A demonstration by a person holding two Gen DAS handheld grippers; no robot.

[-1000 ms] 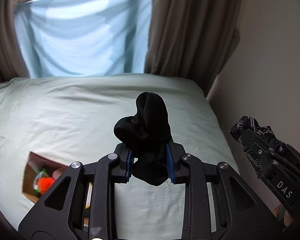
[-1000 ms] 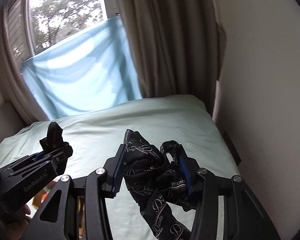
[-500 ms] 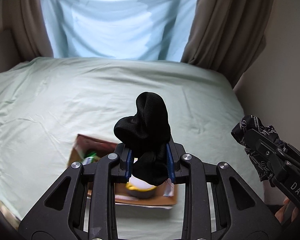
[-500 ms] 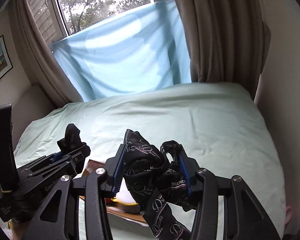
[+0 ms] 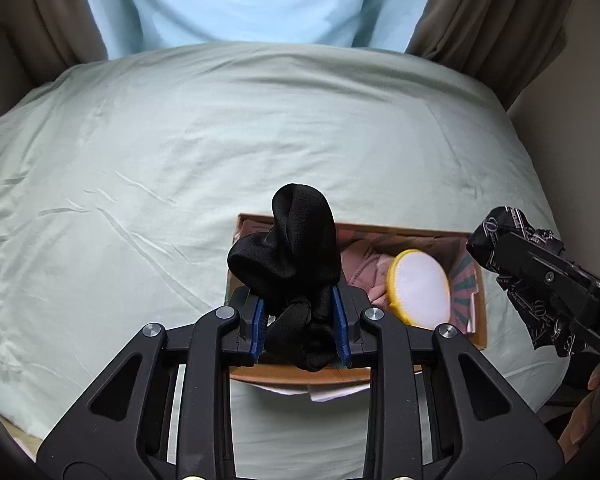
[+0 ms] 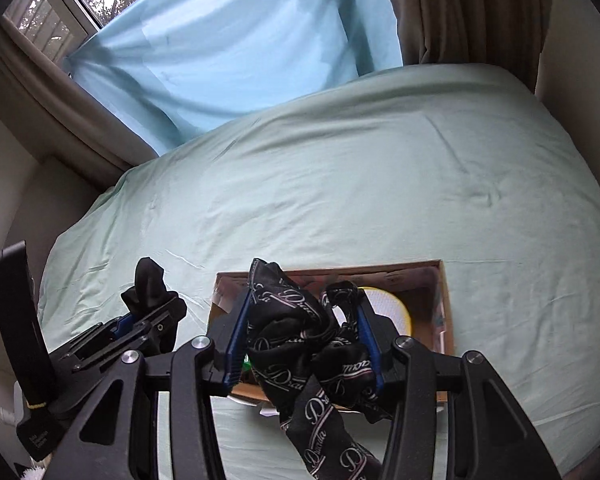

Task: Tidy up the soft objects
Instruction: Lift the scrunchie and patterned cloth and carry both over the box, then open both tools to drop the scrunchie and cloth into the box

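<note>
My left gripper point(image 5: 299, 322) is shut on a plain black sock point(image 5: 296, 248) and holds it above the near left part of an open cardboard box point(image 5: 478, 320). My right gripper point(image 6: 304, 346) is shut on a black patterned cloth with pale lettering point(image 6: 300, 332), held above the same box point(image 6: 444, 308). The box lies on the pale green bed point(image 5: 180, 152) and holds a pink cloth point(image 5: 366, 270) and a yellow-rimmed white round object point(image 5: 418, 294). The left gripper also shows in the right wrist view point(image 6: 140, 324), the right one in the left wrist view point(image 5: 540, 276).
A light blue sheet point(image 6: 240, 52) hangs over the window behind the bed, with brown curtains point(image 5: 492, 12) at both sides. A wall point(image 6: 580, 60) runs along the bed's right side. White paper point(image 5: 324, 392) sticks out under the box's near edge.
Both grippers have tilted down and moved over the box, which now lies right beneath them. Both keep their grip on their cloths.
</note>
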